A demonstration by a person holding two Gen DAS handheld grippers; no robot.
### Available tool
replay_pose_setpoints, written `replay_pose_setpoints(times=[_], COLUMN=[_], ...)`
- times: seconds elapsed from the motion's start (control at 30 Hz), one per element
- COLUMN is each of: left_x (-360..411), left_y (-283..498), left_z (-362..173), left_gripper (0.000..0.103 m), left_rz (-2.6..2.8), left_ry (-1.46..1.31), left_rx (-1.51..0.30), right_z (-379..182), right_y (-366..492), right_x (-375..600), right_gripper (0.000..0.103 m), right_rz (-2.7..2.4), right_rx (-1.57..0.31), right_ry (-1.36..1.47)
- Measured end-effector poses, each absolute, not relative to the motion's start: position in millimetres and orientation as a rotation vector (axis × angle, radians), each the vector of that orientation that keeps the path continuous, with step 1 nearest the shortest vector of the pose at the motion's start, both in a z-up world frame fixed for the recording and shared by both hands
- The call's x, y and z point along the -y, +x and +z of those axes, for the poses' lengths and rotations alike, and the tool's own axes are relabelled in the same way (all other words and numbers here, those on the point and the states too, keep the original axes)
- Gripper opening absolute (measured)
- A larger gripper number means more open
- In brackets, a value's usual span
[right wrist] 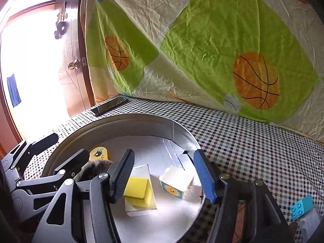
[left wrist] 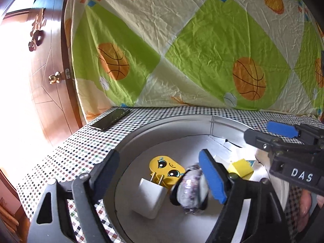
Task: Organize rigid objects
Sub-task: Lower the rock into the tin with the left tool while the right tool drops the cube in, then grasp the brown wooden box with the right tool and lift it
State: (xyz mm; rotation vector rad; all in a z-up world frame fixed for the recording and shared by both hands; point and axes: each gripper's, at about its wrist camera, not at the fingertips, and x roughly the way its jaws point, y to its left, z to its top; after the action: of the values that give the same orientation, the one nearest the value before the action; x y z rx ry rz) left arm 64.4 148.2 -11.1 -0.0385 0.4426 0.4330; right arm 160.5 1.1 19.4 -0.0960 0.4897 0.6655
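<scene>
A round metal tray [left wrist: 129,139] sits on the checkered table; it also shows in the right wrist view [right wrist: 113,119]. In it lie a white plug charger [left wrist: 148,197], a yellow cartoon-face plug [left wrist: 166,167], a yellow block [right wrist: 138,191] and a white block with a sun picture [right wrist: 177,183]. My left gripper [left wrist: 160,174] is open above the tray; a dark mottled rounded object [left wrist: 191,188], blurred, is beside its blue right finger [left wrist: 212,178]. My right gripper [right wrist: 164,175] is open over the yellow and white blocks, holding nothing.
A black phone [left wrist: 110,119] lies on the table behind the tray. A blue brick [right wrist: 301,207] sits on the cloth at the right. A basketball-print sheet [left wrist: 202,50] hangs behind the table. A wooden door [left wrist: 50,77] stands at left.
</scene>
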Motion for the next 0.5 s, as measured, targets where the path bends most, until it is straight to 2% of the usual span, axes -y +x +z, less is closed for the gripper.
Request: replay_pose_setpoints(times=[0.03, 0.1, 0.33, 0.5], left_x=[-147, -145, -133, -120], left_y=[61, 58, 48, 47], left_z=[-11, -10, -12, -14], left_gripper=[0.097, 0.103, 0.103, 0.103], left_rz=[0.440, 0.450, 0.418, 0.420], left_ry=[-0.038, -0.044, -0.085, -0.074], left_rx=[-0.434, -0.419, -0.400, -0.394], right_z=[21, 24, 13, -11], right_y=[158, 156, 159, 177], right_x=[9, 30, 115, 133], right_gripper=[0.064, 0.065, 0.071, 0.071], right_rz=[0.653, 0.626, 0.451, 0.390], right_rx=[-0.481, -0.471, -0.512, -0.629], right_ry=[-0.083, -0.062, 0.001, 0.041])
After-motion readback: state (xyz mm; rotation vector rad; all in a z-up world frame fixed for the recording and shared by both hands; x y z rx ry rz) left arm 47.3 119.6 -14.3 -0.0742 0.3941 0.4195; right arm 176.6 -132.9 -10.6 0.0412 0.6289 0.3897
